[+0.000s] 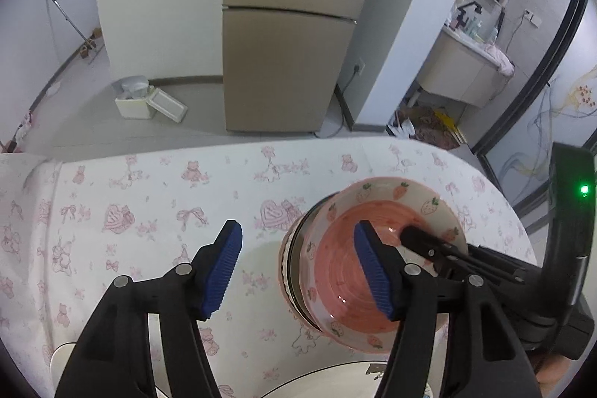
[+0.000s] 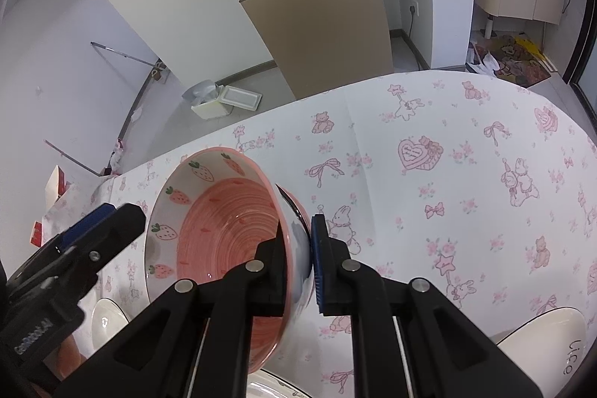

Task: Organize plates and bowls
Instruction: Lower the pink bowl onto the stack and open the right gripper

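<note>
The right gripper (image 2: 298, 252) pinches the bowl (image 2: 224, 234) rim; the left gripper (image 1: 298, 271) beside it hangs open, empty. White dishes (image 2: 548, 338) near the bowl look unsorted, so most stacking likely remains

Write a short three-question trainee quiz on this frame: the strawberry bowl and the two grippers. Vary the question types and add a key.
1. True or false: the right gripper is shut on the rim of the strawberry bowl.
2. Multiple choice: how do the left gripper's jaws stand? A) clamped on the bowl; B) open, with nothing pressed between them; C) out of view.
3. Fill in: the bowl sits over a tablecloth printed with pink bears, bows and ______.

Key
1. True: one jaw is inside the bowl and one outside, pinching the wall.
2. B: the blue pads stand wide apart, one of them over the bowl's inside.
3. Hearts.
</note>
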